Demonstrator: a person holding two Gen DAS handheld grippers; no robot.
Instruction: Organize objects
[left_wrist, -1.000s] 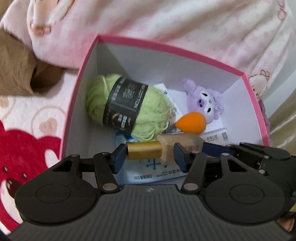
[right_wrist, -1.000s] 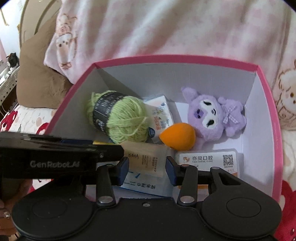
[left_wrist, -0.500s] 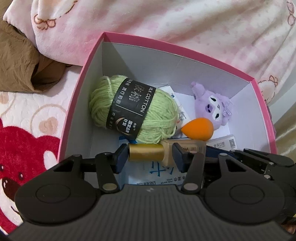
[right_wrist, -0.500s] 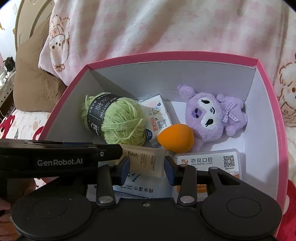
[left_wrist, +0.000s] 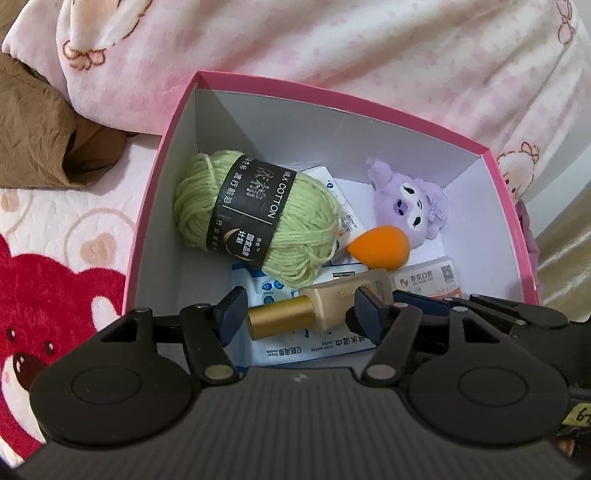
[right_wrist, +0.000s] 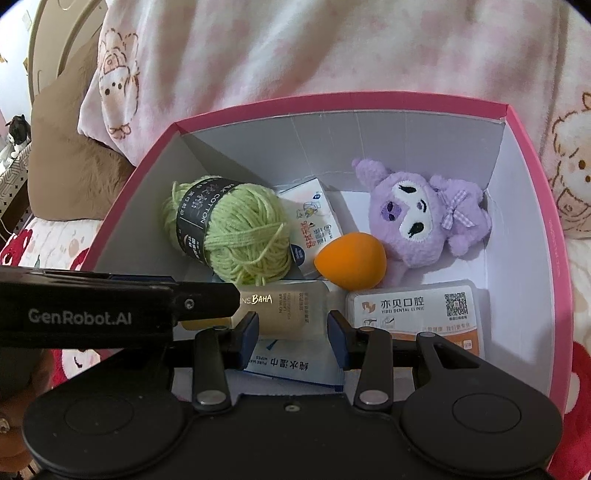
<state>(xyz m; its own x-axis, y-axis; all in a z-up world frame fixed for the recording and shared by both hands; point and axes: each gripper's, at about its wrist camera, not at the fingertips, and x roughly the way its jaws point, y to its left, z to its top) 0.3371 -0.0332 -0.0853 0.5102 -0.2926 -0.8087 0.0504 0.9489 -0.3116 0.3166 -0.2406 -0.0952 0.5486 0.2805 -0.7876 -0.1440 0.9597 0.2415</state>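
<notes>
Both grippers meet over the pink box (right_wrist: 532, 206), low at its near edge, likely to set the tube (left_wrist: 343, 301) down inside. Left gripper (left_wrist: 297, 317) jaws are opening, clear of the tube's gold cap (left_wrist: 282, 321) between them. Right gripper (right_wrist: 291, 332) jaws stand narrow, clamped on the tube body, carrying it above the wipes pack (right_wrist: 295, 367). Beyond: dental box (right_wrist: 413, 310), orange sponge (right_wrist: 351, 260), green yarn (right_wrist: 240, 232), purple plush (right_wrist: 417, 218)
</notes>
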